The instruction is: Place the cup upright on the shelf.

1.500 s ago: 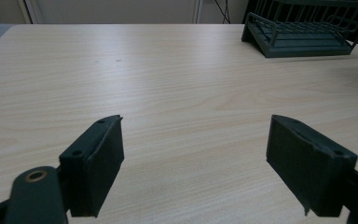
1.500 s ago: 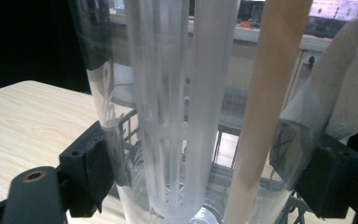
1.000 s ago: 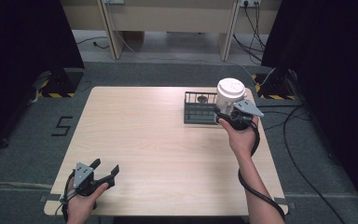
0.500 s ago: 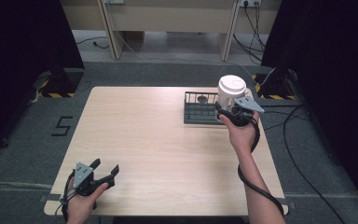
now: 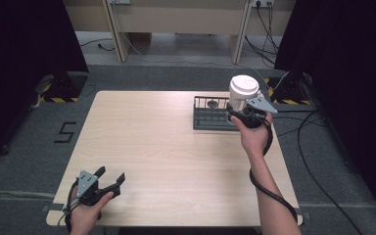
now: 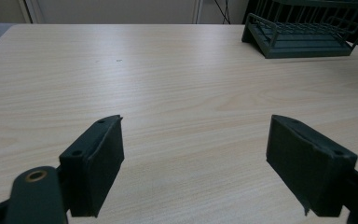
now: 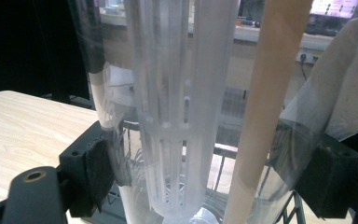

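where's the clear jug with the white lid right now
In the high view the clear jug is at the table's far right, held between the right claw's jaws, over the right end of the dark wire rack.

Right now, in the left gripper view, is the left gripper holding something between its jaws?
No, the left gripper has its jaws wide apart, with just the bare wooden table visible between them.
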`<state>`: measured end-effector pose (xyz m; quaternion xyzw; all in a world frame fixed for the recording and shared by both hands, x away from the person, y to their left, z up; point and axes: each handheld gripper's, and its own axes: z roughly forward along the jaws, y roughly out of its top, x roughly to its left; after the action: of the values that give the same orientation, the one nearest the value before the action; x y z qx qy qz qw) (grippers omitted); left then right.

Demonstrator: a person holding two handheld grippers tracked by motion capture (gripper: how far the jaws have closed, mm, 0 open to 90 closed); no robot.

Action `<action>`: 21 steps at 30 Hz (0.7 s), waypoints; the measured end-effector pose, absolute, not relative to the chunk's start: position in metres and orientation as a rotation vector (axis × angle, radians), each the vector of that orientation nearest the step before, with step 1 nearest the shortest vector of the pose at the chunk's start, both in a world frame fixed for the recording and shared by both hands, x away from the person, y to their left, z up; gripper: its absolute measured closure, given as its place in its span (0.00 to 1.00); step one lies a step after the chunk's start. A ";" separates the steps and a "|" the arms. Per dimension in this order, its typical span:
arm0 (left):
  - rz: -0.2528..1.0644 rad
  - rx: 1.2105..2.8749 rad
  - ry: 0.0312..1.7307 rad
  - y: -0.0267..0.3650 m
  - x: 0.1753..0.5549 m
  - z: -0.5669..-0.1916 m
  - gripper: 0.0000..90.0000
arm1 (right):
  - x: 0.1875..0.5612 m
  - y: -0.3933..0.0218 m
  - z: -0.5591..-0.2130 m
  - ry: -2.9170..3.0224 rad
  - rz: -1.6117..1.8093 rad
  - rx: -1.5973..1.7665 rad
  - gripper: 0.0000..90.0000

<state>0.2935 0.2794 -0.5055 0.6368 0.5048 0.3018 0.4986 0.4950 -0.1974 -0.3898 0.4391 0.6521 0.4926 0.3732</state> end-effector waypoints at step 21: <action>0.728 1.535 1.225 0.281 0.294 -0.506 0.20 | 0.517 -0.187 -0.385 1.677 1.264 1.142 0.20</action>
<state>0.2937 0.2805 -0.5057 0.6347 0.5067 0.3010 0.4998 0.5169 -0.1872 -0.3846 0.4445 0.6526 0.4920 0.3667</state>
